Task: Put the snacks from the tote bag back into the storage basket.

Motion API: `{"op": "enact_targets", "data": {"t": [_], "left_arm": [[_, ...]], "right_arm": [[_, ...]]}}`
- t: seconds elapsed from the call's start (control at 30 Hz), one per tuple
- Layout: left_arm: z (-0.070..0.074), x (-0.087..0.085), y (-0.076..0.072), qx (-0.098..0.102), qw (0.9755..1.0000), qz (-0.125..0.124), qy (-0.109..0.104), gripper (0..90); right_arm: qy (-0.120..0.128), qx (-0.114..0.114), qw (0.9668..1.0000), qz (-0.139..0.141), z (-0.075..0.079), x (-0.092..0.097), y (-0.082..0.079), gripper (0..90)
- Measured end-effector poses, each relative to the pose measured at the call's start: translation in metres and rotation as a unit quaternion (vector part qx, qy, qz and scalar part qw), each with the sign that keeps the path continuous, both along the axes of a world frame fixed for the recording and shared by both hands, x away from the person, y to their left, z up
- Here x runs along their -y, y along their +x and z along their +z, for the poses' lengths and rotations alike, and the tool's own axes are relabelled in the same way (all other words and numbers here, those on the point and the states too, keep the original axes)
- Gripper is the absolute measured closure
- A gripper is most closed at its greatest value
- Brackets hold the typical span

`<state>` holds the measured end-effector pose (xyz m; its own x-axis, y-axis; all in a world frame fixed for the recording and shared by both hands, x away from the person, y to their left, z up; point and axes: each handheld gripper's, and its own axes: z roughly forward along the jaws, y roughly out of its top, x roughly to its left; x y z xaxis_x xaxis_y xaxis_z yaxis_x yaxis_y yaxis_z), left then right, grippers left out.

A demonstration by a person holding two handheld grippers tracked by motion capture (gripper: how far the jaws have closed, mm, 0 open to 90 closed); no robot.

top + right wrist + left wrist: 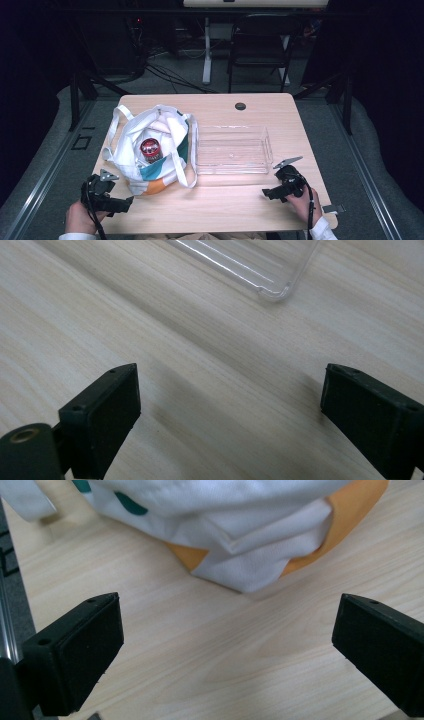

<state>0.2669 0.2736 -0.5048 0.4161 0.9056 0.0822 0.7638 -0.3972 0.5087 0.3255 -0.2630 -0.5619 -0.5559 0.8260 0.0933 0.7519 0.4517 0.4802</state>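
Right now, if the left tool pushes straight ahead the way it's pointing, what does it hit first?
Probably the tote bag: the open left tool points over bare table at the bag's folded white and orange bottom edge. Depth is unclear, so it may scrape the table first.

The near strip of the table (pixel 220 205) is bare and gives free passage. Further in, the white bag (pixel 150 150) and, just beside it, the clear tray (pixel 232 150) block the way.
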Motion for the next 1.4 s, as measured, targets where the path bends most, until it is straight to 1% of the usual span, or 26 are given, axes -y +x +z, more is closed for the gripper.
{"op": "enact_targets", "data": {"t": [0.1, 0.17, 0.27, 0.3, 0.33, 0.4, 0.47, 0.53, 0.6, 0.67, 0.7, 0.73, 0.77, 0.8, 0.83, 0.87, 0.9, 0.93, 0.97, 1.03, 1.1, 1.23, 1.27, 1.3, 1.37, 1.4], "left_arm": [[0.006, 0.002, 0.000, 0.009, 1.0000, 0.001, 0.002, 0.3], [0.014, 0.005, 0.001, 0.022, 0.9997, -0.002, 0.003, 0.3], [0.020, 0.005, 0.001, 0.030, 0.9995, -0.002, 0.002, 0.3], [0.022, 0.005, 0.001, 0.031, 0.9995, -0.005, -0.002, 0.3], [0.027, 0.005, 0.000, 0.038, 0.9992, -0.005, -0.002, 0.3], [0.030, 0.005, 0.000, 0.040, 0.9992, -0.007, -0.002, 0.3], [0.036, 0.006, 0.000, 0.044, 0.9990, -0.008, 0.005, 0.3], [0.042, 0.008, 0.001, 0.051, 0.9987, -0.010, 0.006, 0.2], [0.048, 0.009, 0.002, 0.057, 0.9982, -0.013, 0.007, 0.3], [0.053, 0.011, 0.004, 0.063, 0.9979, -0.014, 0.005, 0.3], [0.056, 0.011, 0.005, 0.066, 0.9977, -0.014, 0.008, 0.3], [0.058, 0.012, 0.007, 0.065, 0.9977, -0.017, 0.005, 0.3], [0.060, 0.014, 0.008, 0.069, 0.9975, -0.017, 0.004, 0.3], [0.065, 0.016, 0.013, 0.073, 0.9971, -0.020, 0.003, 0.3], [0.065, 0.016, 0.013, 0.073, 0.9971, -0.020, 0.003, 0.3], [0.068, 0.018, 0.016, 0.077, 0.9967, -0.024, 0.004, 0.3], [0.071, 0.020, 0.019, 0.081, 0.9964, -0.024, 0.003, 0.3], [0.073, 0.022, 0.022, 0.082, 0.9963, -0.026, 0.003, 0.3], [0.077, 0.026, 0.029, 0.086, 0.9958, -0.030, 0.000, 0.3], [0.078, 0.027, 0.032, 0.086, 0.9958, -0.031, 0.001, 0.3], [0.081, 0.029, 0.040, 0.079, 0.9964, -0.028, -0.012, 0.3], [0.085, 0.032, 0.054, 0.075, 0.9966, -0.027, -0.023, 0.4], [0.085, 0.034, 0.057, 0.076, 0.9965, -0.026, -0.023, 0.5], [0.086, 0.035, 0.060, 0.073, 0.9967, -0.029, -0.024, 0.4], [0.087, 0.038, 0.066, 0.073, 0.9965, -0.032, -0.025, 0.4], [0.087, 0.040, 0.069, 0.071, 0.9966, -0.033, -0.025, 0.4]], "right_arm": [[-0.007, -0.002, 1.0000, 0.001, -0.001, 0.001, -0.001, 8.7], [-0.002, -0.004, 1.0000, 0.000, 0.000, 0.002, -0.001, 8.7], [0.000, 0.003, 1.0000, 0.000, 0.000, 0.002, 0.000, 8.7], [-0.007, 0.000, 1.0000, 0.001, -0.001, 0.000, 0.000, 8.7], [-0.002, -0.004, 1.0000, 0.004, -0.001, 0.000, 0.000, 8.7], [0.001, 0.000, 1.0000, 0.003, -0.003, -0.002, 0.001, 8.7], [0.005, 0.002, 1.0000, -0.002, -0.004, -0.003, 0.000, 8.7], [-0.012, -0.005, 0.9998, 0.014, -0.002, -0.004, 0.000, 8.5], [-0.009, 0.002, 0.9999, 0.009, -0.003, -0.006, -0.001, 8.5], [-0.006, 0.001, 0.9999, 0.012, -0.003, -0.005, -0.003, 8.5], [-0.009, 0.000, 0.9999, 0.008, -0.002, -0.002, -0.004, 8.5], [0.002, 0.011, 0.9999, -0.007, -0.004, -0.003, -0.005, 8.6], [0.002, 0.011, 0.9999, -0.007, -0.004, -0.003, -0.005, 8.6], [-0.011, 0.010, 0.9999, -0.003, 0.000, 0.001, -0.004, 8.6], [-0.011, 0.010, 0.9999, -0.003, 0.000, 0.001, -0.004, 8.6], [0.004, 0.011, 0.9999, -0.009, 0.000, 0.001, -0.004, 8.6], [0.004, 0.011, 0.9999, -0.009, 0.000, 0.001, -0.004, 8.6], [-0.013, 0.011, 0.9999, -0.004, 0.002, 0.003, -0.004, 8.6], [-0.011, 0.015, 0.9998, -0.009, 0.002, 0.002, -0.004, 8.6], [-0.010, 0.014, 0.9998, -0.010, 0.002, 0.003, -0.004, 8.6], [-0.012, 0.013, 0.9998, -0.012, 0.002, 0.004, -0.005, 8.6], [-0.012, 0.015, 0.9997, -0.011, 0.002, 0.005, -0.005, 8.6], [-0.012, 0.017, 0.9997, -0.012, 0.002, 0.005, -0.006, 8.6], [-0.004, 0.018, 0.9996, -0.019, 0.001, 0.005, -0.006, 8.6], [-0.011, 0.018, 0.9996, -0.019, 0.001, 0.006, -0.006, 8.6], [-0.009, 0.016, 0.9997, -0.017, 0.001, 0.006, -0.006, 8.6]]}}
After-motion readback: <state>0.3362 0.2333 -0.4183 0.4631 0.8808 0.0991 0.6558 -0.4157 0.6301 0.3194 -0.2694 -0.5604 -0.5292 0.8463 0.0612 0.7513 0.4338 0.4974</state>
